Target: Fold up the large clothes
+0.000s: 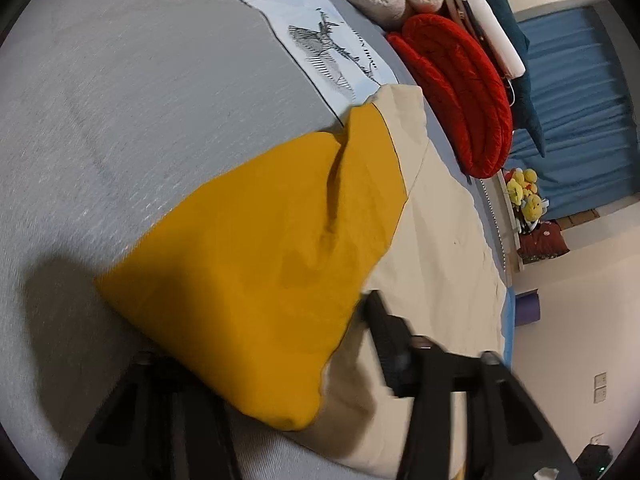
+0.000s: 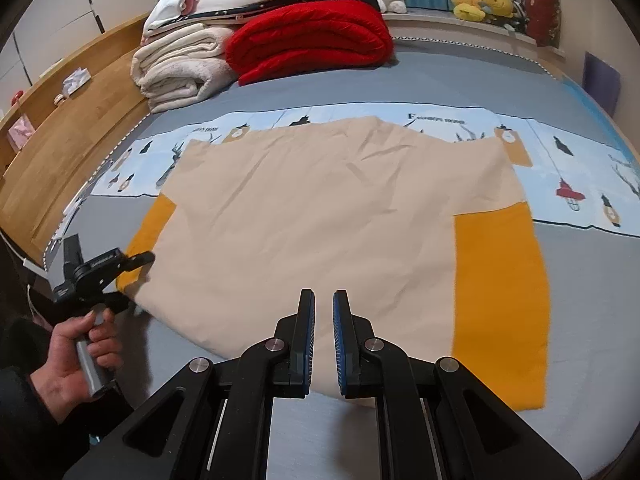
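Garment: my big cream shirt (image 2: 320, 216) with mustard sleeves lies flat and spread on the grey bed (image 2: 580, 280), collar end far, hem near me.
Left sleeve: the mustard sleeve (image 1: 256, 264) on the left side sits rumpled, its cuff end lifted between my left tool's fingers.
Right sleeve: the other mustard sleeve (image 2: 500, 296) lies flat down the right edge of the shirt, untouched.
Left gripper: my left gripper (image 2: 126, 280) is at the near left corner, fingers either side of the sleeve cuff; whether they press on the cloth I cannot tell.
Left hand: my hand (image 2: 80, 356) wraps the grey handle below it.
Right gripper: my right gripper (image 2: 323, 300) hangs over the near hem, middle of the shirt, fingers drawn nearly together with a thin gap and nothing between them.
Far side: a red blanket (image 2: 308, 36) and cream blankets (image 2: 180, 68) are stacked at the far end, well apart from the shirt.
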`<act>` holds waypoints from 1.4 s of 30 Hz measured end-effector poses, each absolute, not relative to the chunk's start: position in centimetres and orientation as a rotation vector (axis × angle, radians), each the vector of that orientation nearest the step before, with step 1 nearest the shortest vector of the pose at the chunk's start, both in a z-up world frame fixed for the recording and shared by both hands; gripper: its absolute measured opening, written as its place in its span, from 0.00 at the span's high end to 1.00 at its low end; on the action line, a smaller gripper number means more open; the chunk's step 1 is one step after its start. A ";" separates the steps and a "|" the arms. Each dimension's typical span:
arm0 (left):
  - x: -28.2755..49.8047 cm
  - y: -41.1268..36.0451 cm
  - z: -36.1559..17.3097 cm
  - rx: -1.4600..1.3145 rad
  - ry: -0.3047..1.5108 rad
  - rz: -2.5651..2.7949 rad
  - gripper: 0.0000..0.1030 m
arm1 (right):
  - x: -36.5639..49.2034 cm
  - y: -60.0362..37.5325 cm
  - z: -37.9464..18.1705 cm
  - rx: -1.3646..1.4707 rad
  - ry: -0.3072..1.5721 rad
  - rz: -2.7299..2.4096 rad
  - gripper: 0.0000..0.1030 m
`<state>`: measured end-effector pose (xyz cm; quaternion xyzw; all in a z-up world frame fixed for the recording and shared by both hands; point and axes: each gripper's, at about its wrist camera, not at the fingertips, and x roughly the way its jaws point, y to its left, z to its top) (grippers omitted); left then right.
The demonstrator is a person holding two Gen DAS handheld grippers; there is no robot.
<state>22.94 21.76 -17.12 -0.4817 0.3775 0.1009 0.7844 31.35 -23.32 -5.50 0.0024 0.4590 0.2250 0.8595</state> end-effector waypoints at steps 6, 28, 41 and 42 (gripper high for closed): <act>22.8 20.8 -13.4 -0.895 0.767 0.181 0.90 | 31.1 -20.5 -6.2 0.003 0.952 0.557 0.90; 15.8 16.2 0.0 -0.315 0.697 0.159 0.93 | 30.7 -8.9 -13.9 0.028 1.191 0.747 0.90; 20.1 -5.8 2.7 0.077 0.675 -0.149 0.93 | 30.2 -31.8 4.0 0.080 0.591 0.489 0.45; 20.4 -7.7 2.4 0.097 0.683 -0.181 0.93 | 30.1 -34.0 4.6 0.078 0.582 0.465 0.44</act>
